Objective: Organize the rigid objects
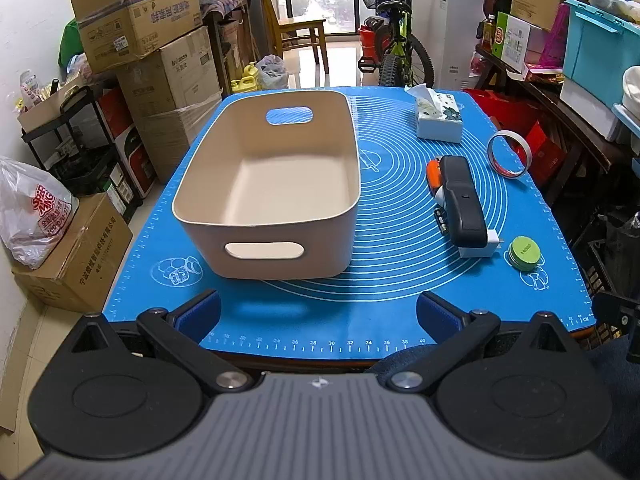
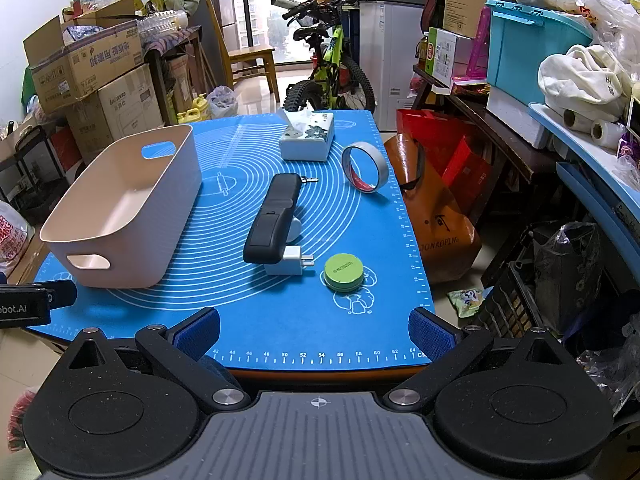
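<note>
Left wrist view: the left gripper (image 1: 318,312) hovers over the near edge of the table (image 1: 360,320), jaws spread wide, holding nothing. A beige bin (image 1: 272,184) with cut-out handles stands empty on the blue mat, just ahead of the jaws, toward the left edge. Toward the right edge lie a black case (image 1: 464,204) resting on a white plug (image 1: 478,249), a green round tin (image 1: 525,253), a tape roll (image 1: 509,154) on edge, and a tissue box (image 1: 438,118) toward the far edge.

Right wrist view: the right gripper (image 2: 314,334) is at the near right corner, jaws wide apart and empty. The green round tin (image 2: 344,272) lies nearest ahead, the black case (image 2: 274,220) beyond it, the beige bin (image 2: 128,208) well left.
</note>
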Demonstrator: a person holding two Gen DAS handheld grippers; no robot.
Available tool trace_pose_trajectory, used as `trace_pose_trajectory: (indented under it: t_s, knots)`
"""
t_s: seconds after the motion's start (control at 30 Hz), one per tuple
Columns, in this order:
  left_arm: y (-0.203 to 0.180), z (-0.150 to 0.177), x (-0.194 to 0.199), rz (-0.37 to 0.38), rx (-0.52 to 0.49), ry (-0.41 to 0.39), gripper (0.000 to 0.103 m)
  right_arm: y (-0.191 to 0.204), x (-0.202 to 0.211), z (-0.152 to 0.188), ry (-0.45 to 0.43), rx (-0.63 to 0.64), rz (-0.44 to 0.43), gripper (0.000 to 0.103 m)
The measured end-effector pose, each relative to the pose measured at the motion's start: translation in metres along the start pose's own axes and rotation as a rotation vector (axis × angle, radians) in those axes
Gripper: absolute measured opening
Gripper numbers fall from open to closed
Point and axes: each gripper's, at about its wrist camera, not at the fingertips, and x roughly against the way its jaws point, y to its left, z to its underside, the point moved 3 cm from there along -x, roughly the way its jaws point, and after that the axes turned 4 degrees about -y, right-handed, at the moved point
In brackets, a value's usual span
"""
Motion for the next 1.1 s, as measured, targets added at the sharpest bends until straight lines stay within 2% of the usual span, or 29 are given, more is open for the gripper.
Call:
trace_pose_trajectory:
  t_s: [0.2, 0.5, 0.67, 0.83, 1.1]
  knots:
    - [0.009, -0.006, -0.002, -0.010, 0.006, -0.008, 0.103, 0.001, 0.000, -0.001, -0.002, 0.004, 0.005, 0.100]
    - [0.045, -0.021, -0.021, -0.078, 0.042, -0.004, 0.103, 0.004, -0.012, -0.010, 0.001, 0.023, 0.008, 0.100]
    - [0.074, -0.036, -0.046, -0.069, 0.090, 0.051, 0.103, 0.008, -0.030, -0.026, 0.007, 0.039, 0.011, 0.100]
    - [0.098, -0.051, -0.074, -0.086, 0.100, 0.052, 0.103, 0.013, -0.052, -0.038, -0.005, 0.081, 0.044, 0.100]
    - [0.128, -0.072, -0.126, -0.129, 0.097, 0.070, 0.102, 0.013, -0.098, -0.057, 0.019, 0.072, 0.073, 0.100]
